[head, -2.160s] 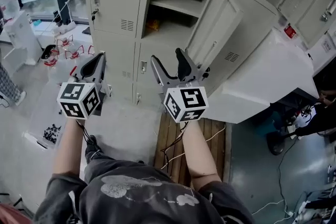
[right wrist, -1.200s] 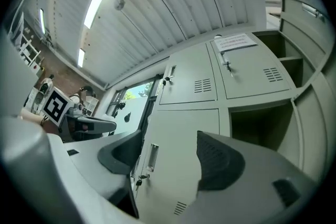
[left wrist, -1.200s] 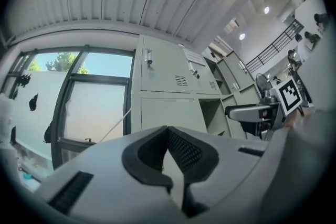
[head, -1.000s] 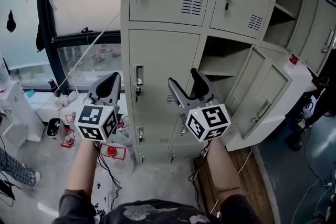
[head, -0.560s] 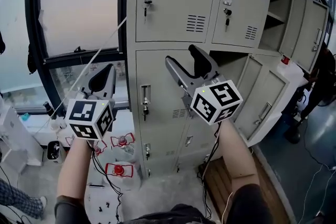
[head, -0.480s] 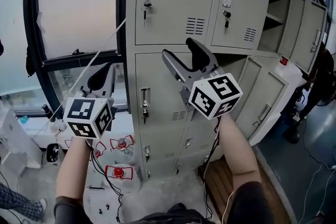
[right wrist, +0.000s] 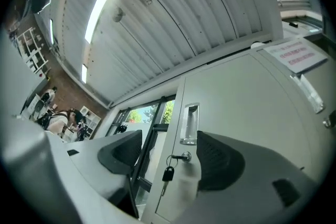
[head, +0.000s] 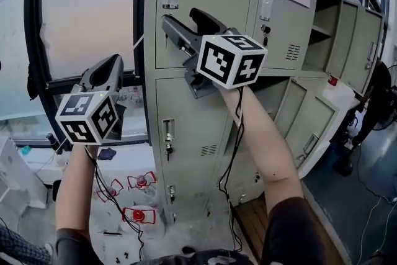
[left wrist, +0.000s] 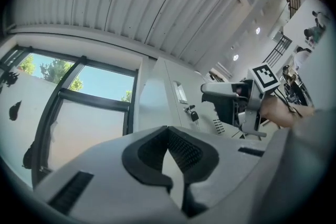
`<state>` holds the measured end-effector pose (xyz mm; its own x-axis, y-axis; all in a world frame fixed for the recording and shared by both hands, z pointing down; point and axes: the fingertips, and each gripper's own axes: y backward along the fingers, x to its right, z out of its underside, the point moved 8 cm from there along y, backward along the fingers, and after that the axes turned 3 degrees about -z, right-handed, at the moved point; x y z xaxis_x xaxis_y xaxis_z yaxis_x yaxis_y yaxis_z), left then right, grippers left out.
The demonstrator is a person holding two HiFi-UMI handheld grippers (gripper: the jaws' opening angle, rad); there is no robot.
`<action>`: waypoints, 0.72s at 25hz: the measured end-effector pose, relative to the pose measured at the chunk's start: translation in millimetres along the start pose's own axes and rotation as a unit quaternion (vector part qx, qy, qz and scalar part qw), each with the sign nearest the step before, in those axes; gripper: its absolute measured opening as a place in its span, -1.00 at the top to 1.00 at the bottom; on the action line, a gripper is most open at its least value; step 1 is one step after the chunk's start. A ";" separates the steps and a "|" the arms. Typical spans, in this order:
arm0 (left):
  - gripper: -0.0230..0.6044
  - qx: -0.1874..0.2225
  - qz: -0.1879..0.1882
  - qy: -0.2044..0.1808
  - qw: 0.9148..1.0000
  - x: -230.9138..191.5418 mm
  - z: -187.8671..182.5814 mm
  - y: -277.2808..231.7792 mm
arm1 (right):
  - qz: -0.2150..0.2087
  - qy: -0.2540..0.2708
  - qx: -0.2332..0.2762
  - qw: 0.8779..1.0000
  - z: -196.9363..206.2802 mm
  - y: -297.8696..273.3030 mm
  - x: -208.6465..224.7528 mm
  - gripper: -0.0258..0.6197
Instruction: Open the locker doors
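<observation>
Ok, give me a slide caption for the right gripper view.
Open right gripper frames the key and recessed handle of a closed locker door.

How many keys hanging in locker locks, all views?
3. One small dark key hangs on the top-left grey metal locker door, seen between the open right tool's jaws; one on the door below; one on the notice-bearing door. Lower locks may hide more.

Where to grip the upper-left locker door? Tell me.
Probably the recessed handle at the left edge of the door: come straight on with the open right gripper and hook one jaw in. The key below protrudes, a pinchable alternative.
</observation>
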<state>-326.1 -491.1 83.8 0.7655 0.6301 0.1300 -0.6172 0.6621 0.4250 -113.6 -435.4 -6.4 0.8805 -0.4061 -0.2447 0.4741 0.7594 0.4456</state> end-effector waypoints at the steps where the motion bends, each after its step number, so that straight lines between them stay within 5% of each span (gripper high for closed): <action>1: 0.90 0.003 -0.001 0.000 1.000 -1.4 -3.9 -1.6 | -0.003 -0.006 0.001 1.000 -2.1 -9.2 1.0 -0.05; 10: 0.90 0.006 -0.008 -0.029 1.000 -4.5 -21.7 -6.5 | 0.027 0.097 -0.025 0.995 -18.5 -69.5 0.4 -0.05; 18: 0.90 0.004 -0.009 -0.015 1.000 -10.0 -19.9 -0.1 | 0.059 0.076 -0.043 0.994 -18.8 -91.8 3.4 -0.05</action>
<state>-337.4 -489.4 64.6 0.7811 0.6065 0.1487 -0.6025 0.6694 0.4346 -154.2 -496.9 -64.3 0.9160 -0.2346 -0.3253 0.3591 0.8410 0.4047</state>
